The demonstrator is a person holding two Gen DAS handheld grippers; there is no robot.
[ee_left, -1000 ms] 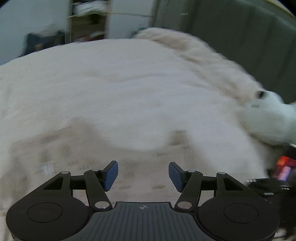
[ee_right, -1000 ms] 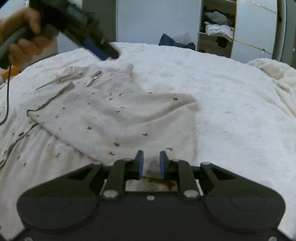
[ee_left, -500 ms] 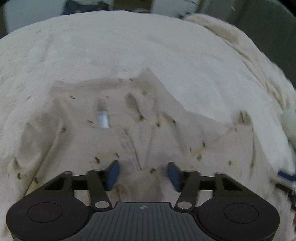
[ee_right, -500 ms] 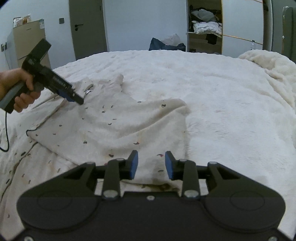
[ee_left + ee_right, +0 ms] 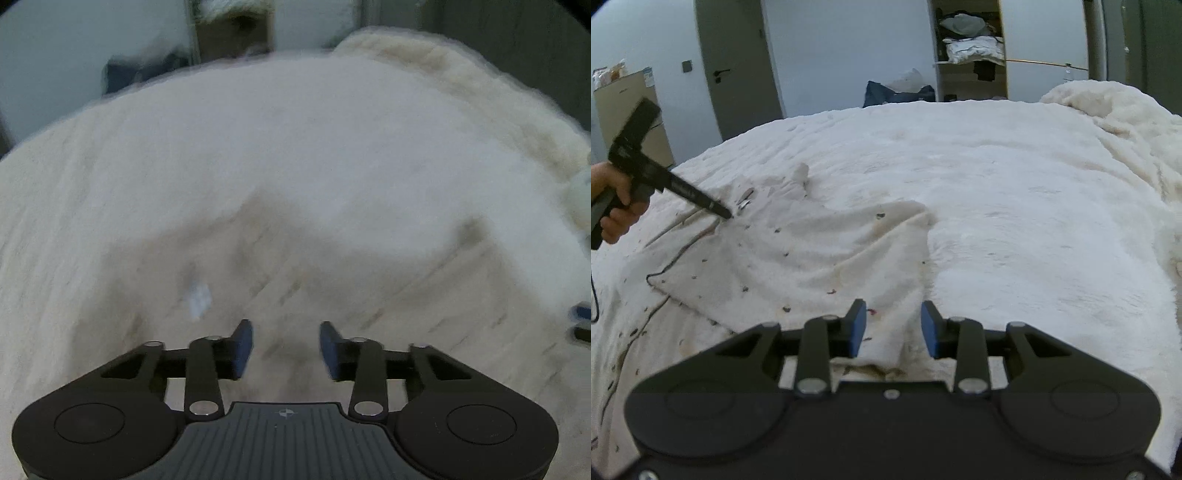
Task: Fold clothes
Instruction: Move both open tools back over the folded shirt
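Garment (image 5: 820, 251): a pale cream piece with small dark flecks is seen spread on the bed (image 5: 1015, 206); part of it is laid over itself, so that a raised edge is formed on the side nearest the heaped blanket (image 5: 1115, 122); whether this is a fold made or a fold still to be squared cannot be told.

Left gripper (image 5: 286, 347): held by a hand (image 5: 613, 206) over the far part of the garment, away from the blanket; its jaws are parted and nothing is held between them; in the left wrist view all is smeared by motion, so only a tan patch of cloth is made out under the tips.

Right gripper (image 5: 893, 325): held low over the garment's near corner, on the blanket side; its jaws are spread wide with cloth lying under and between them, but no cloth is pinched.

Handling: the cloth is judged light, limp and plush; it is expected to sag and drag on the fleecy bed cover rather than slide freely; no stiffness is to be counted on.

Hold: an edge or corner is judged best, pinched through a single layer; the ridge by the right gripper is readily reached.
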